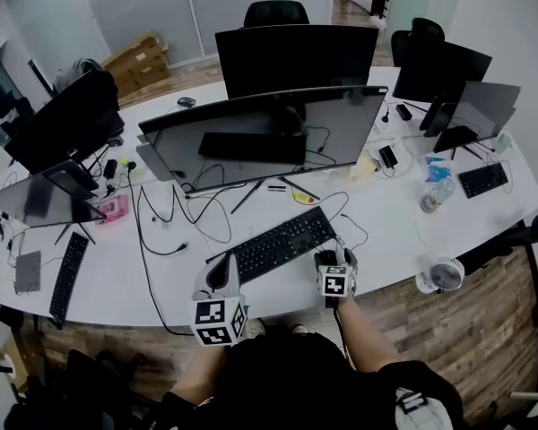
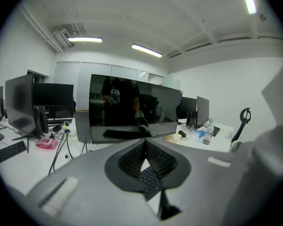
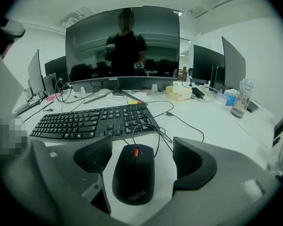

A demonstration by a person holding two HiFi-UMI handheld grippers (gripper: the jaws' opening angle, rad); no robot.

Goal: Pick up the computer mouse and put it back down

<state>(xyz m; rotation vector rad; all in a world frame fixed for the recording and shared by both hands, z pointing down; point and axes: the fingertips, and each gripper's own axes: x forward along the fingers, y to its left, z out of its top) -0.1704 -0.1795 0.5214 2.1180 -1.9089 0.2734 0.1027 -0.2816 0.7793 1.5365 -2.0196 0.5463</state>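
Note:
A black computer mouse [image 3: 134, 173] with a red scroll wheel lies flat on the white desk [image 1: 161, 276], just right of the black keyboard [image 1: 273, 243]. My right gripper [image 3: 141, 157] is open, its two ribbed pads standing on either side of the mouse with a gap on each side. In the head view the right gripper [image 1: 334, 262] covers most of the mouse. The left gripper [image 1: 222, 278] hovers at the keyboard's left end, and its pads [image 2: 132, 159] are shut with nothing between them.
The mouse cable [image 3: 146, 131] loops back past the keyboard [image 3: 89, 119]. A wide curved monitor [image 1: 264, 137] stands behind it. A small white desk fan [image 1: 441, 274] sits near the desk's front edge on the right. Loose cables [image 1: 175, 218] lie left of the keyboard.

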